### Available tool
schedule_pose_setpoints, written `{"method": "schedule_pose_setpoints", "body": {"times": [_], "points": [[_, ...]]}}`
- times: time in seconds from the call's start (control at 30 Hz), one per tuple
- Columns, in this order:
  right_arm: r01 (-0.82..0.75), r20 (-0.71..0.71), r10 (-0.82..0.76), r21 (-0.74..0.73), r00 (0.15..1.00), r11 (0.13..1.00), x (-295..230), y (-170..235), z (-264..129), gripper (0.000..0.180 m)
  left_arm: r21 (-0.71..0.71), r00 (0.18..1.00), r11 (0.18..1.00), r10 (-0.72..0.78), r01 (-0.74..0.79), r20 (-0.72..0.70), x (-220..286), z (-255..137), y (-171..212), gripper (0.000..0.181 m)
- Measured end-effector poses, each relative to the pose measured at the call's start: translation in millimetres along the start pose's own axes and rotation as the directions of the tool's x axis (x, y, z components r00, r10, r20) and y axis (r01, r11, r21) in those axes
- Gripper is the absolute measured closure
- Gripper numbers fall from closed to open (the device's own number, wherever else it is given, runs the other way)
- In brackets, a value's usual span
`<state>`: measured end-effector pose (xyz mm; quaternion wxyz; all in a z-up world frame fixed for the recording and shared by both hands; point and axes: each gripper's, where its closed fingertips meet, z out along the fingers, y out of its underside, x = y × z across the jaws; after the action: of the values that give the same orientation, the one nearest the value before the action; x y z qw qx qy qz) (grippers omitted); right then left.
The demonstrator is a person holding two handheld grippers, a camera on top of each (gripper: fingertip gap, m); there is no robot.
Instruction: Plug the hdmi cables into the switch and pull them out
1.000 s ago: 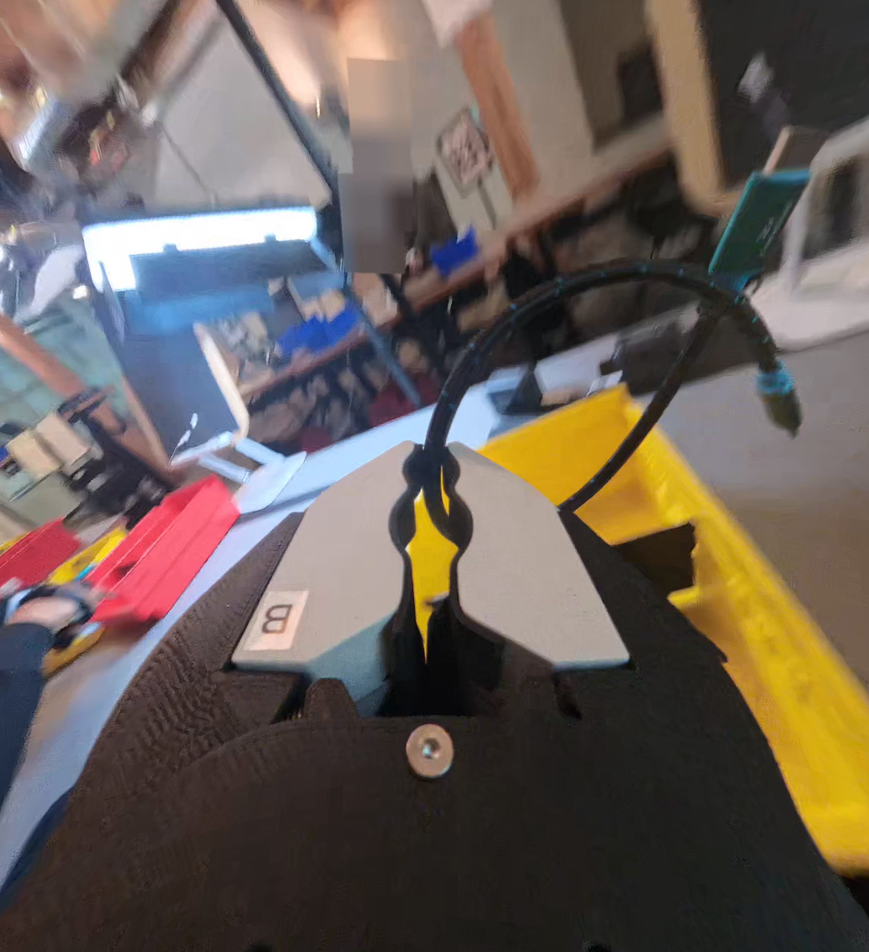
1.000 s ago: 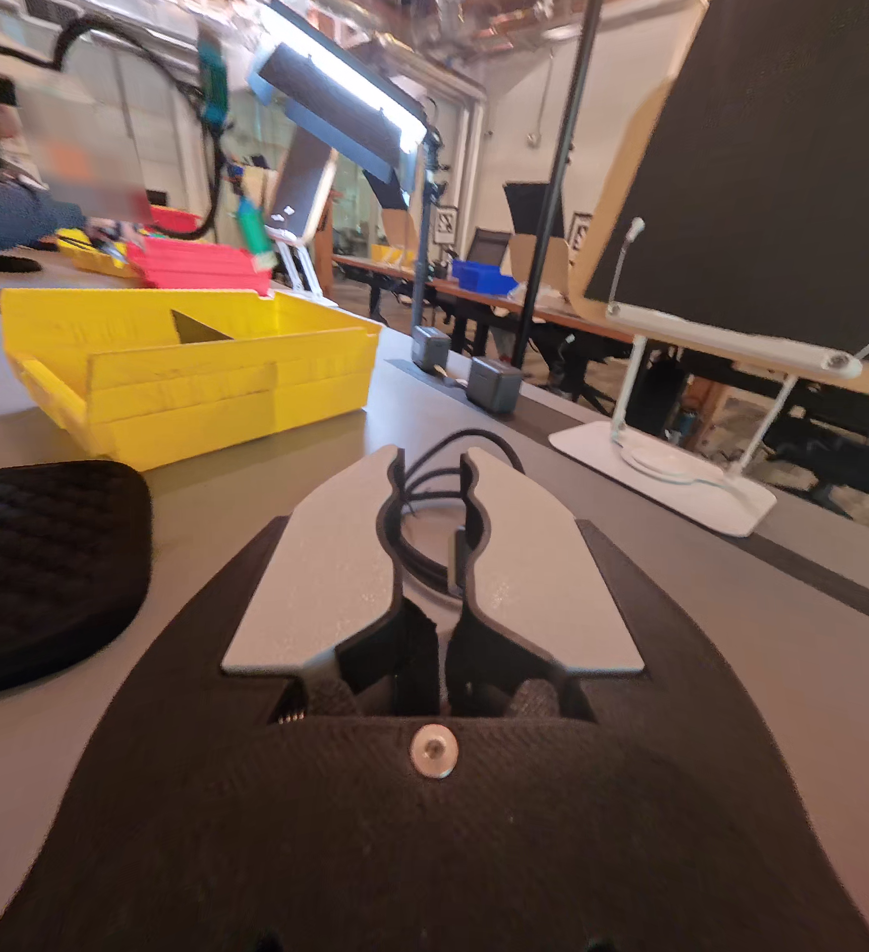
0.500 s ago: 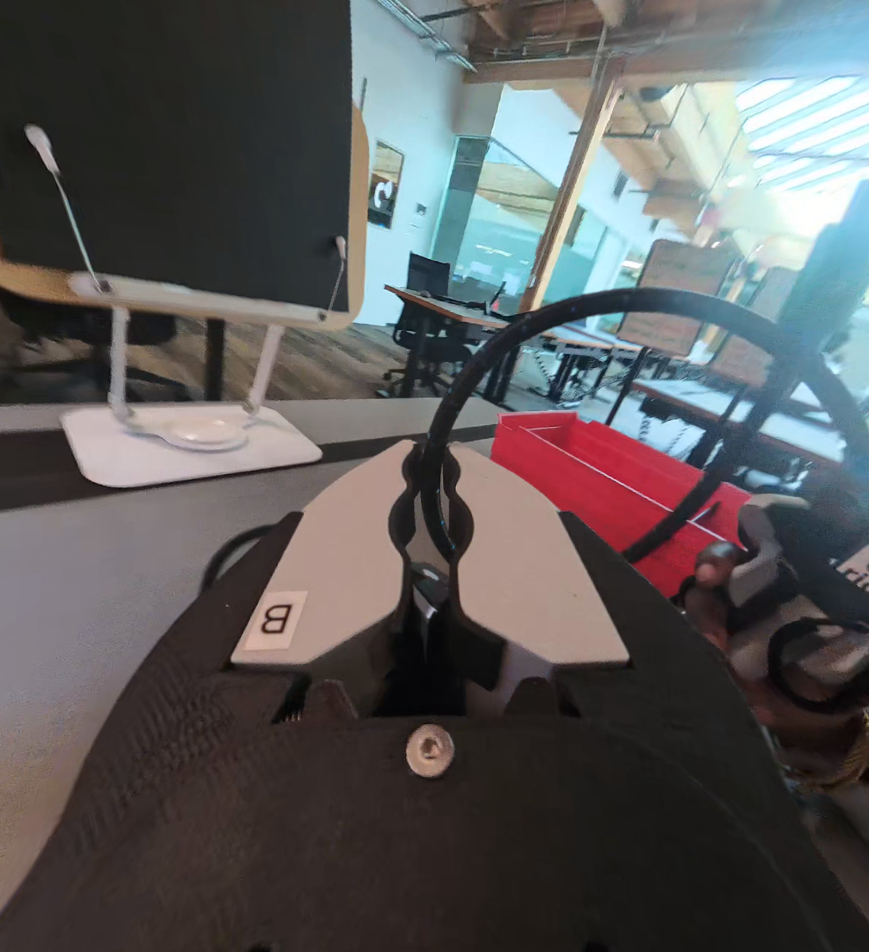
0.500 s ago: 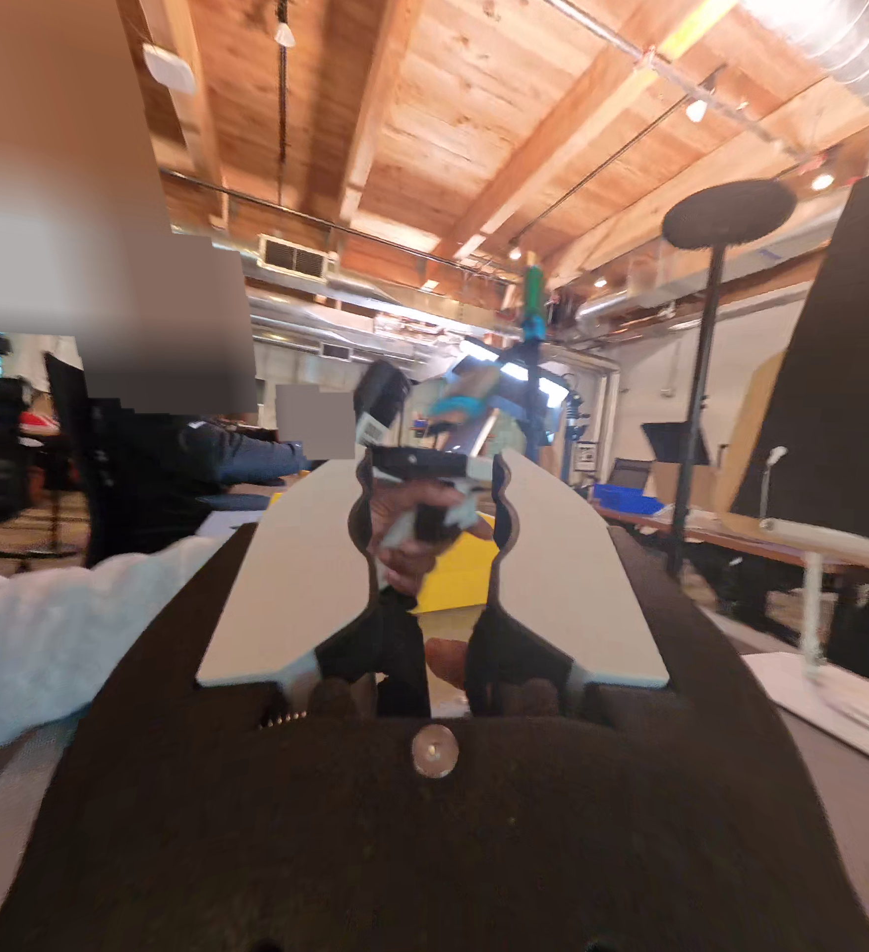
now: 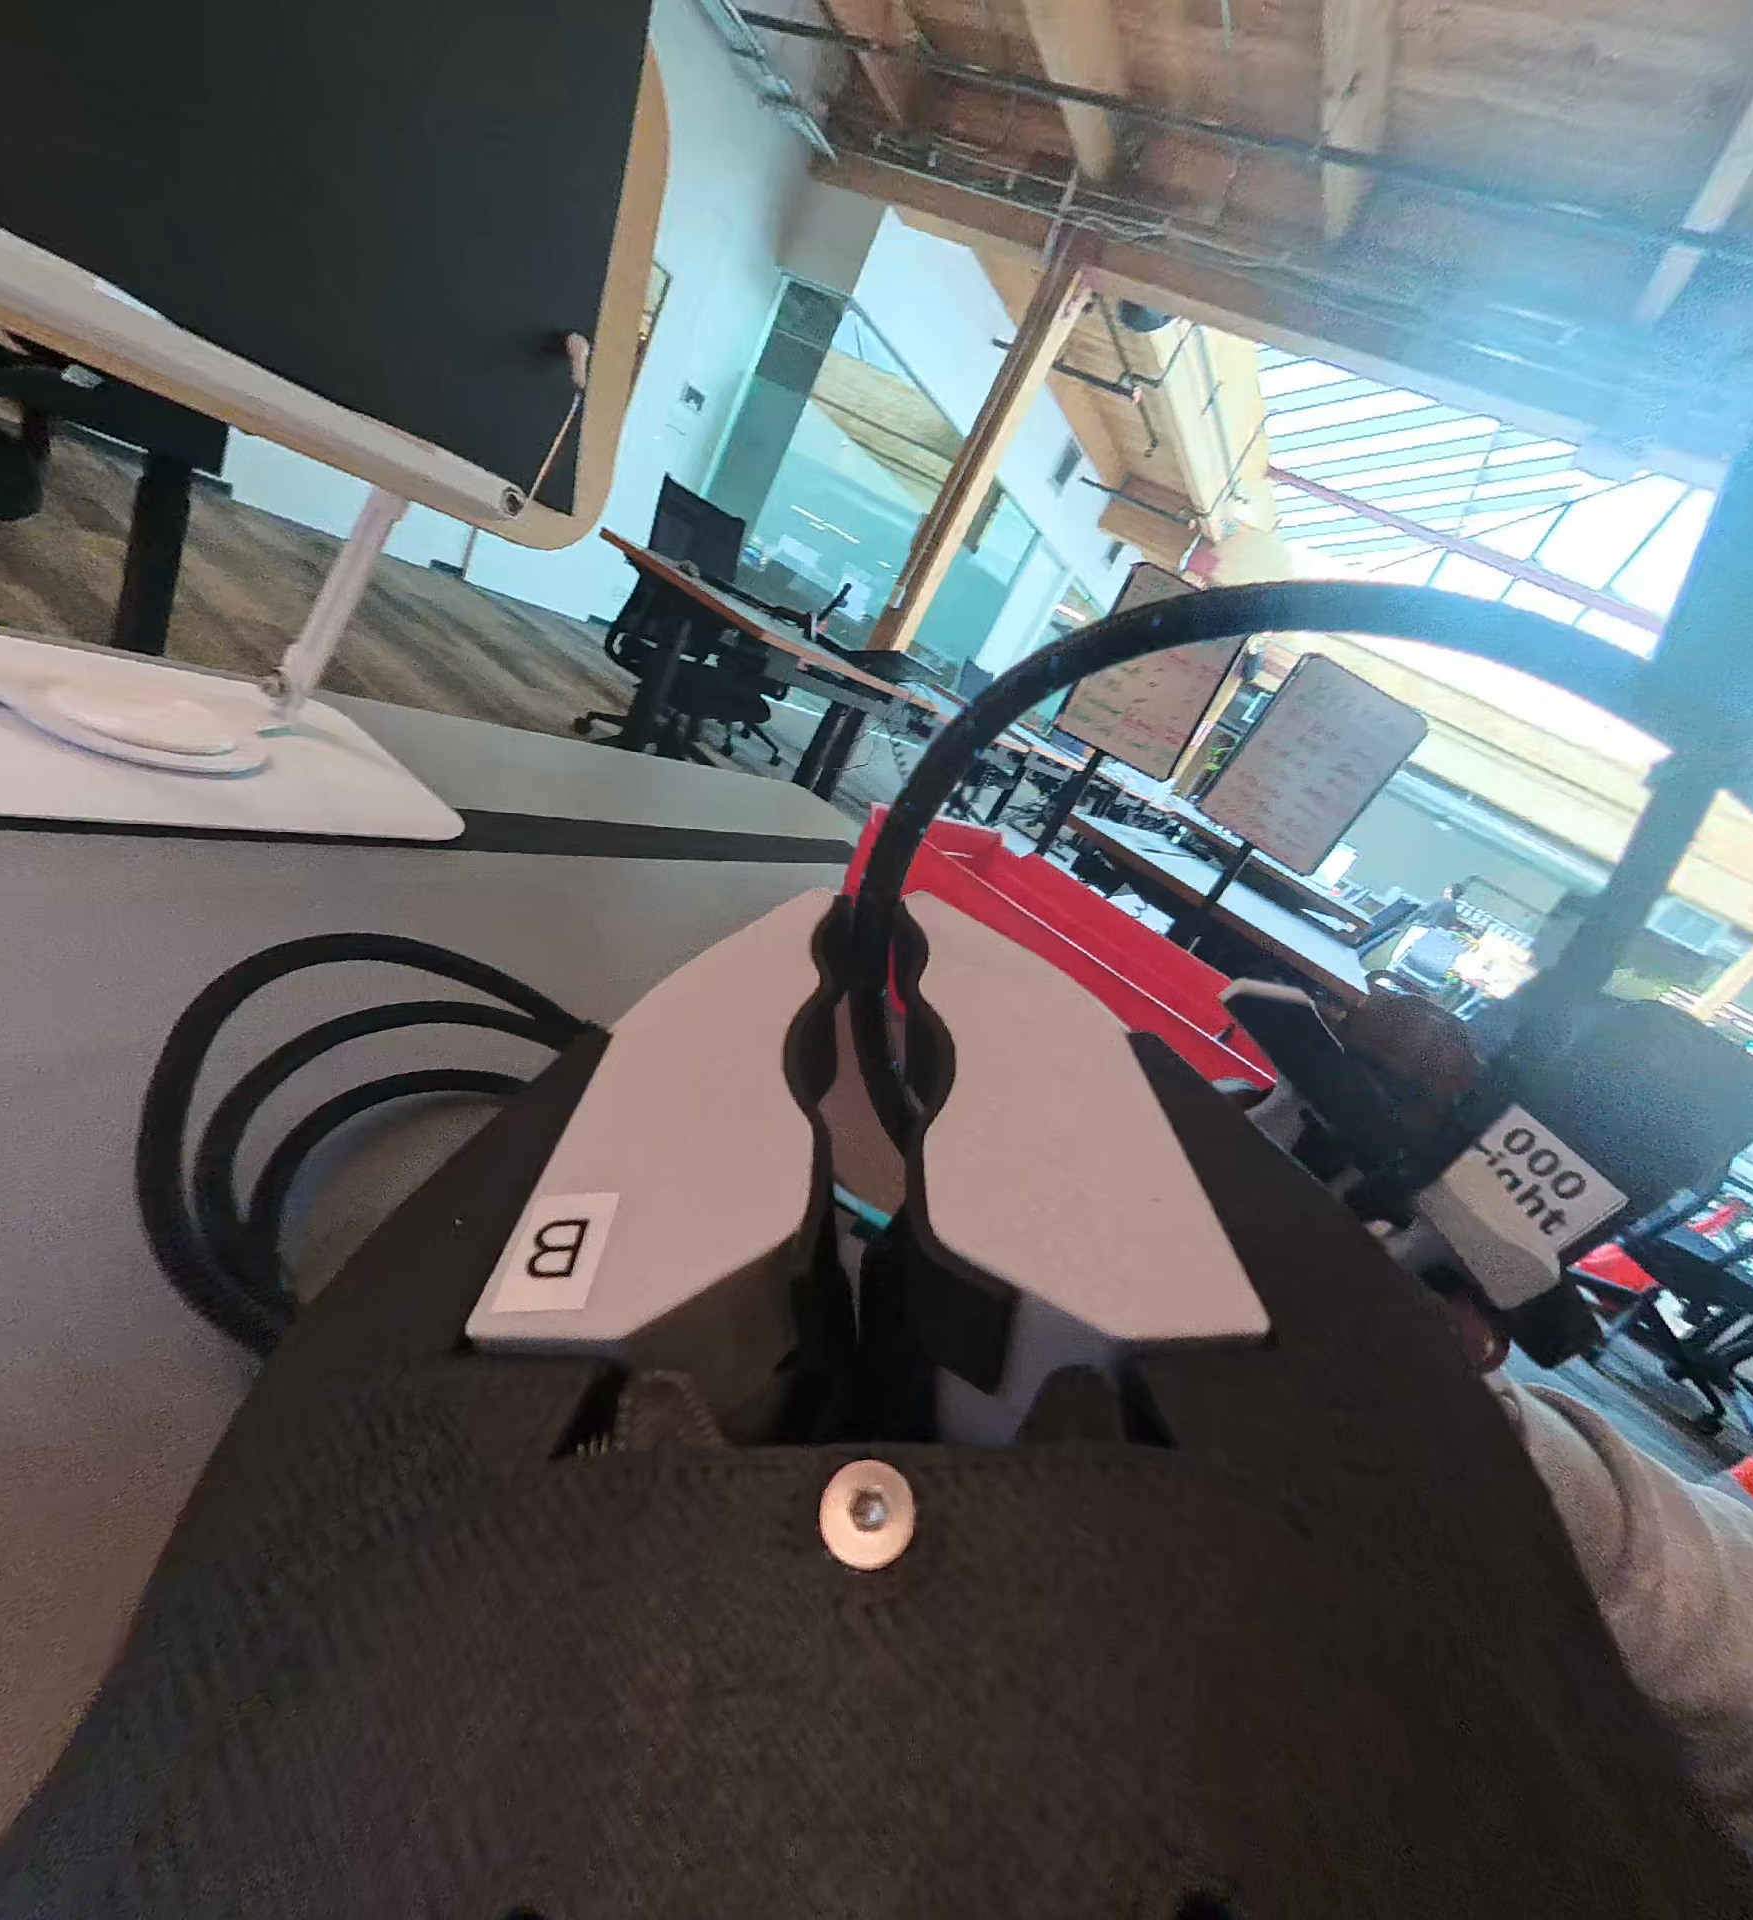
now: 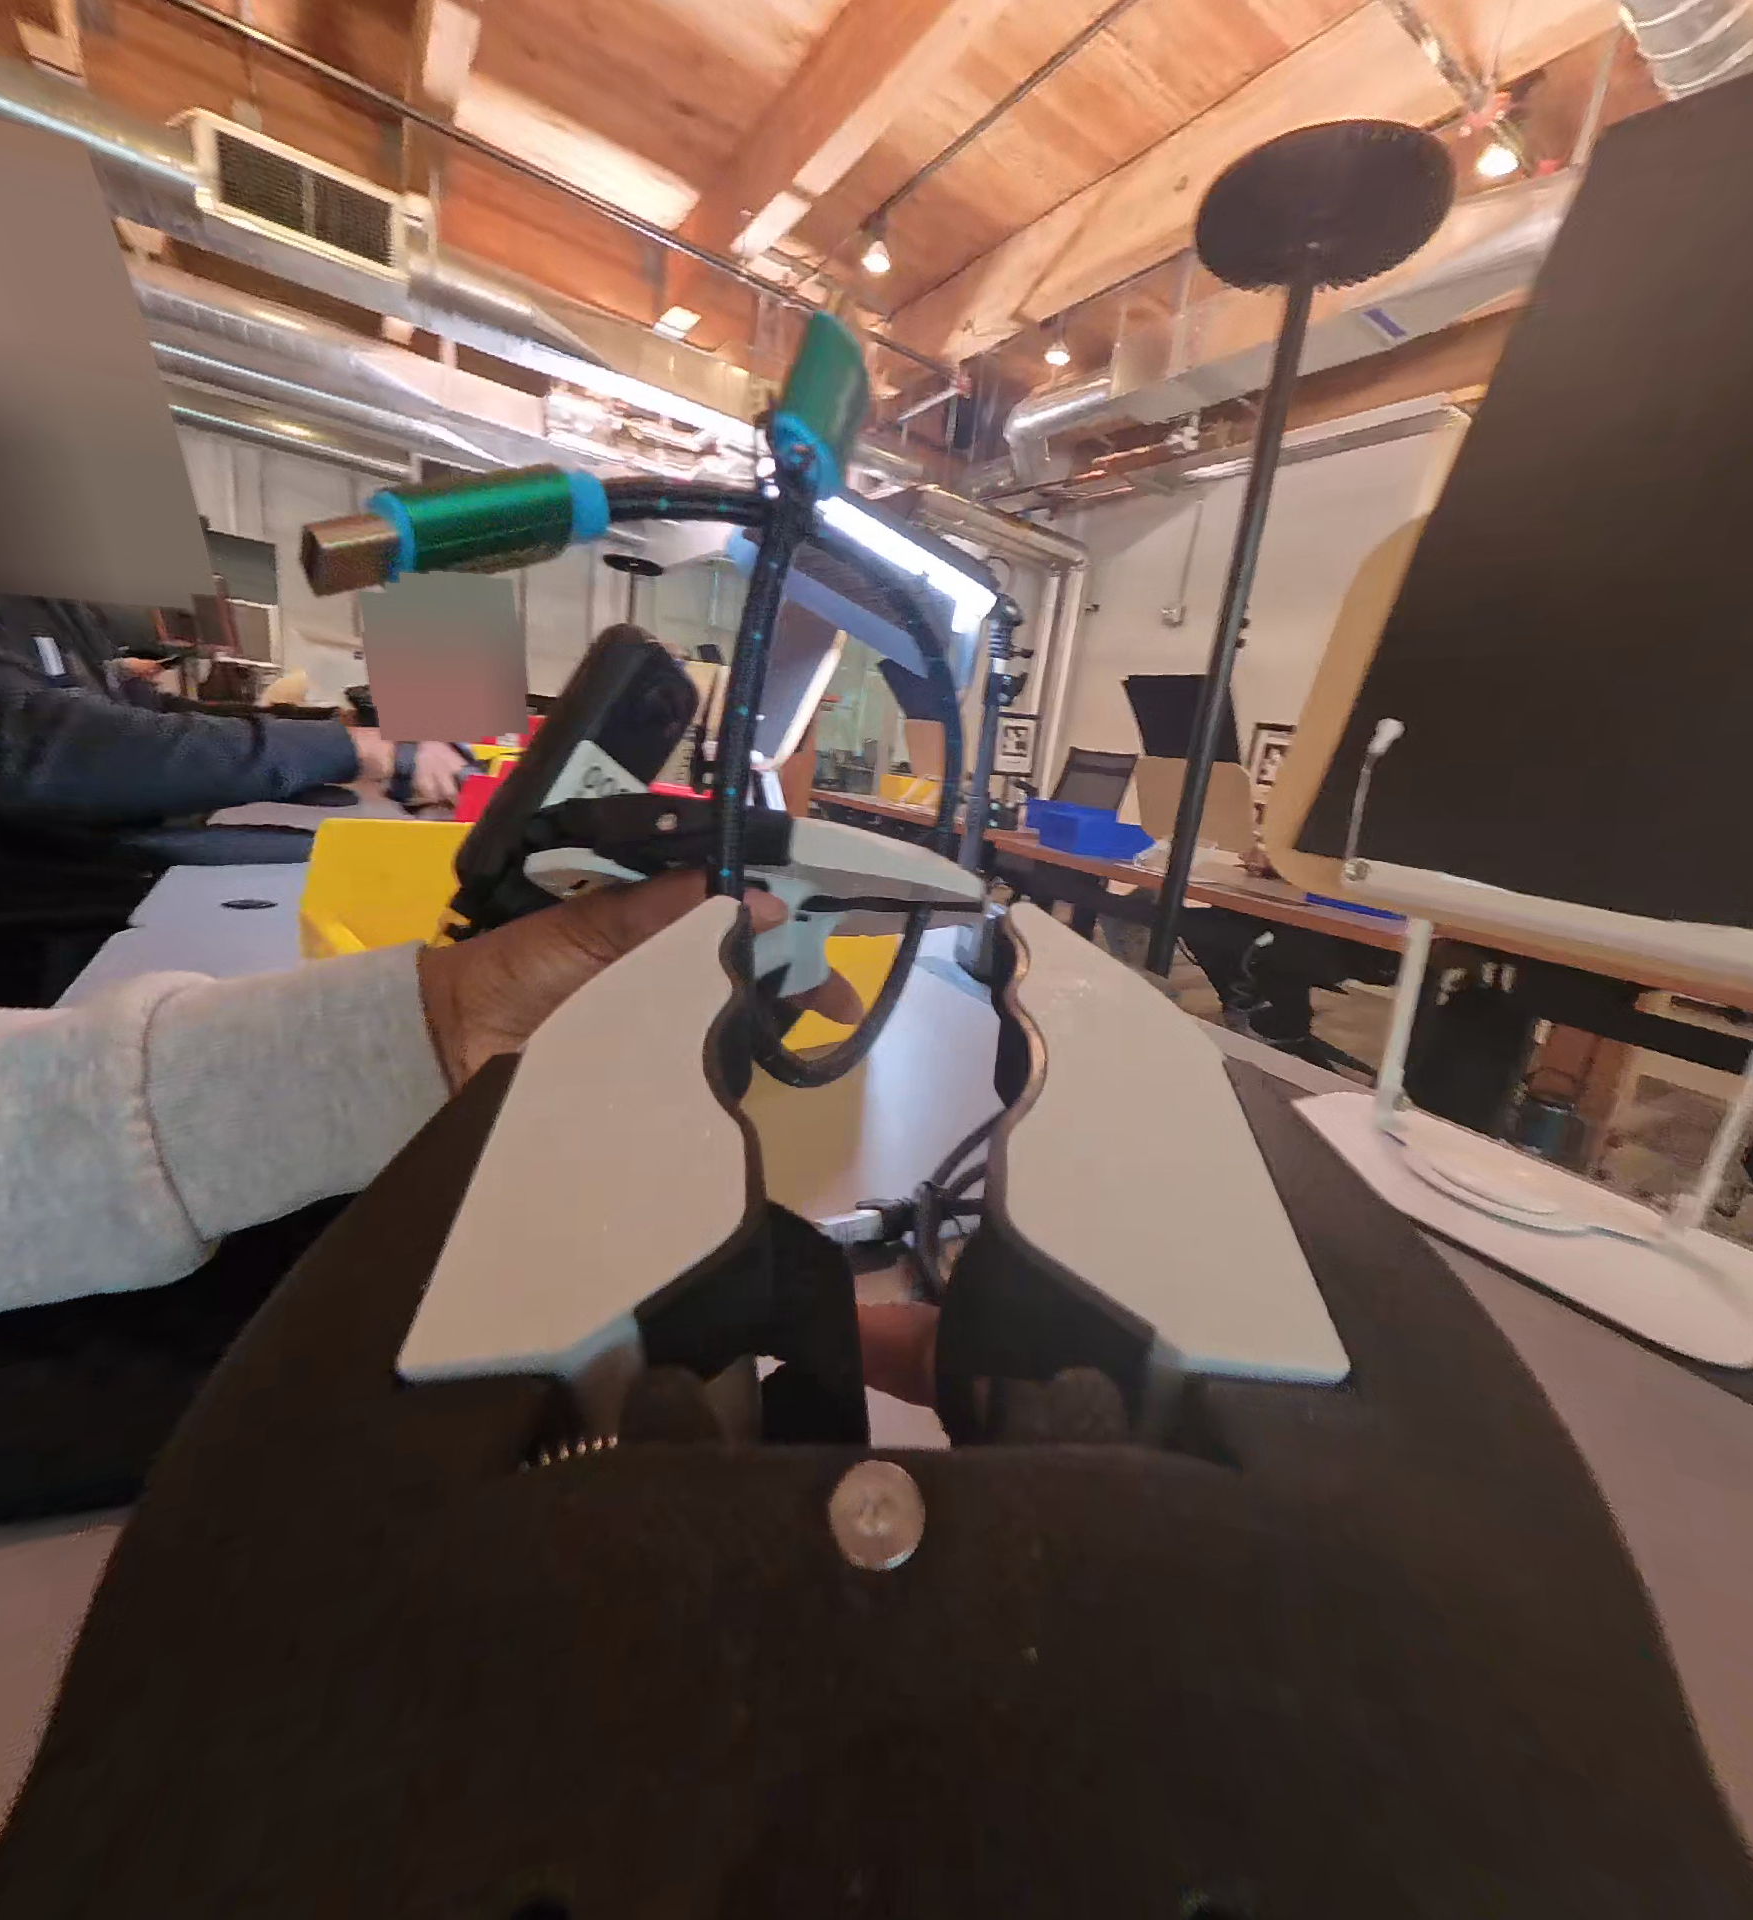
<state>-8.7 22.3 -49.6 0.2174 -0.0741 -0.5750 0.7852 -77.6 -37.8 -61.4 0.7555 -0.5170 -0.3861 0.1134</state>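
Observation:
My left gripper [image 5: 867, 935] is shut on a black braided HDMI cable [image 5: 965, 727] that arcs up and to the right. In the right wrist view the left gripper [image 6: 955, 894] is held in a hand just ahead of me, and the cable's two green plugs with blue collars stick up above it, one pointing left [image 6: 467, 525] and one upward [image 6: 825, 384]. My right gripper [image 6: 867, 935] is open and empty, its jaws wide apart just short of the cable loop [image 6: 851, 1049]. It also shows in the left wrist view [image 5: 1516, 1195]. More black cable [image 5: 207, 1122] lies coiled on the grey table. I cannot make out the switch.
A yellow bin [image 6: 373, 883] stands behind the left gripper and a red bin [image 5: 1038, 935] at the table's far edge. A white stand base [image 6: 1578, 1247] with a black panel [image 6: 1630, 520] is on the right, next to a black pole [image 6: 1236, 623]. People sit at the far left.
Both views swung round. My right gripper rose off the table and its jaws opened wider. My left gripper kept hold of the cable and now faces the right gripper.

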Motion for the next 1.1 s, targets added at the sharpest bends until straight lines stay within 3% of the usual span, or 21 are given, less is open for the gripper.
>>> {"method": "schedule_pose_setpoints", "body": {"times": [0.13,0.23,0.27,0.33,0.4,0.5,0.6,0.77,0.87,1.0,1.1], "points": [[0.024,0.118,-0.027,0.031,0.993,0.999,-26,-5,1,0.137,-0.015,0.999,0.999,0.032,-0.032,-0.019,7,3,3,0.174],[0.051,0.132,-0.053,0.019,0.990,0.999,-33,-3,3,0.141,-0.033,0.999,0.999,0.038,-0.038,-0.029,9,5,7,0.174],[0.059,0.132,-0.060,0.014,0.989,0.998,-34,-2,4,0.146,-0.049,0.998,0.997,0.055,-0.056,-0.025,9,6,10,0.174],[0.076,0.105,-0.075,-0.004,0.992,0.997,-30,1,4,0.171,-0.075,0.994,0.992,0.103,-0.105,-0.028,11,8,15,0.174],[0.083,0.089,-0.080,-0.029,0.993,0.996,-26,1,2,0.173,-0.065,0.992,0.990,0.122,-0.123,-0.020,12,9,14,0.172],[0.119,-0.012,-0.119,-0.028,0.993,0.992,-10,-4,0,0.174,0.011,0.987,0.987,0.162,-0.162,0.016,11,5,-1,0.148],[0.151,-0.140,-0.152,-0.022,0.978,0.988,10,-11,-6,0.174,0.124,0.970,0.962,0.238,-0.243,0.053,16,-3,-20,0.138],[0.228,-0.287,-0.239,-0.070,0.928,0.971,33,-12,-13,0.174,0.213,0.929,0.940,0.308,-0.265,-0.204,73,-4,-17,0.136],[0.240,-0.300,-0.254,-0.085,0.919,0.967,35,-12,-14,0.174,0.237,0.802,0.817,0.569,-0.526,-0.180,94,-2,-2,0.132],[0.258,-0.295,-0.291,-0.148,0.910,0.955,37,-4,-12,0.174,0.217,0.444,0.431,0.896,-0.876,0.011,103,1,11,0.131],[0.286,-0.267,-0.334,-0.202,0.904,0.936,34,5,-9,0.174,0.202,0.364,0.352,0.931,-0.914,0.027,107,3,17,0.133]]}}
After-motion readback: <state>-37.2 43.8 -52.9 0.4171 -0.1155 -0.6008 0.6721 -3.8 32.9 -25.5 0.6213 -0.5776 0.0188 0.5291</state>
